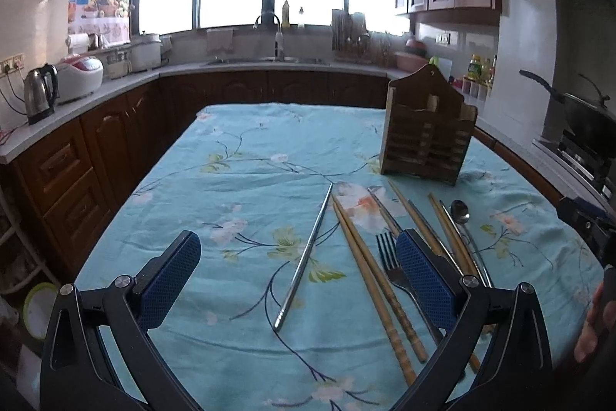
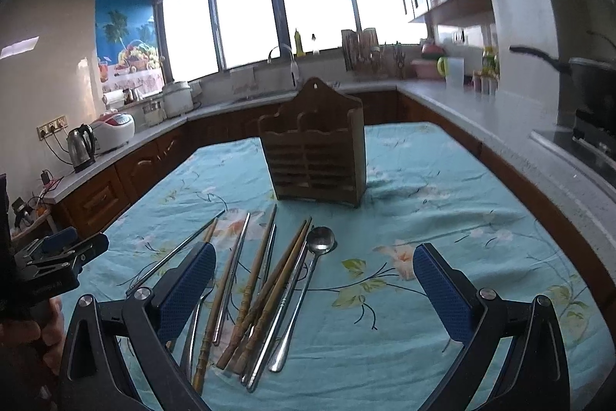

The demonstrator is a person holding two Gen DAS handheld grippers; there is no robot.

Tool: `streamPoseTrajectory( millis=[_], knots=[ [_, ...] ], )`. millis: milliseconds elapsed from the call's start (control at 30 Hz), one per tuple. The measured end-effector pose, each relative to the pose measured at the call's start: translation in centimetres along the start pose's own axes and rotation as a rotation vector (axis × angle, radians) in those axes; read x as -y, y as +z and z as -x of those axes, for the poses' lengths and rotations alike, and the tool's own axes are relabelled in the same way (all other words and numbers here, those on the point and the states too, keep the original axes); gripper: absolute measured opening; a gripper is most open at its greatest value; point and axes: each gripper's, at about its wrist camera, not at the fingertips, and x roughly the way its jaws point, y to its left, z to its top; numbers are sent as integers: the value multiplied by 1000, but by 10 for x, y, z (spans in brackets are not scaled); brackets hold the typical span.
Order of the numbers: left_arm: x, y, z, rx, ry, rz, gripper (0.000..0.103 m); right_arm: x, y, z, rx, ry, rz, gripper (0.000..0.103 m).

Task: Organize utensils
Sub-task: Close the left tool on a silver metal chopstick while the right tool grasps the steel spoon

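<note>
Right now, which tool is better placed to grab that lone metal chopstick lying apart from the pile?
Left. The left tool is open with the metal chopstick lying between its fingers. The right tool sits over the spoon side.

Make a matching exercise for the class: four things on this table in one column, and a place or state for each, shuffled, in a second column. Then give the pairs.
Things
1. wooden utensil holder
2. metal spoon
3. fork
4. lone metal chopstick

Place or state
A. lies apart, on the left of the utensil pile
B. stands upright beyond the utensils, nothing showing above its rim
C. bowl points toward the holder, at the right side of the pile
D. partly hidden behind a blue pad of the left gripper's fingers

Pairs: 1-B, 2-C, 3-D, 4-A
</note>
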Motion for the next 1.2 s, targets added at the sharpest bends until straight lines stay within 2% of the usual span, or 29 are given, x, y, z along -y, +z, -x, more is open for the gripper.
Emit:
streamPoseTrajectory(
  millis=[133, 200, 400, 533, 633, 800, 933, 1000, 1100, 1200],
  knots=[
    [-3, 10, -22, -64, -7, -7, 100, 9, 2, -20, -69, 34, -47, 102],
    [-3, 14, -35, -105, -23, -19, 95, 11, 4, -28, -94, 52, -55, 101],
    [2, 26, -80, -234, -64, -65, 80, 21, 13, -70, -209, 119, -104, 88],
    [3, 30, -110, -311, -73, -99, 71, 26, 19, -97, -287, 103, -112, 74],
    [3, 29, -129, -370, -77, -119, 63, 31, 20, -110, -321, 118, -124, 71],
    [8, 28, -155, -431, -89, -151, 53, 33, 23, -128, -359, 129, -103, 68],
    [13, 30, -174, -458, -101, -178, 43, 33, 22, -142, -397, 146, -100, 59],
    [17, 31, -183, -472, -99, -206, 36, 35, 21, -146, -412, 154, -95, 58],
    [19, 34, -193, -481, -116, -213, 32, 35, 20, -154, -441, 167, -76, 51],
    [19, 38, -200, -485, -130, -209, 26, 34, 17, -162, -470, 172, -62, 32]
  ],
)
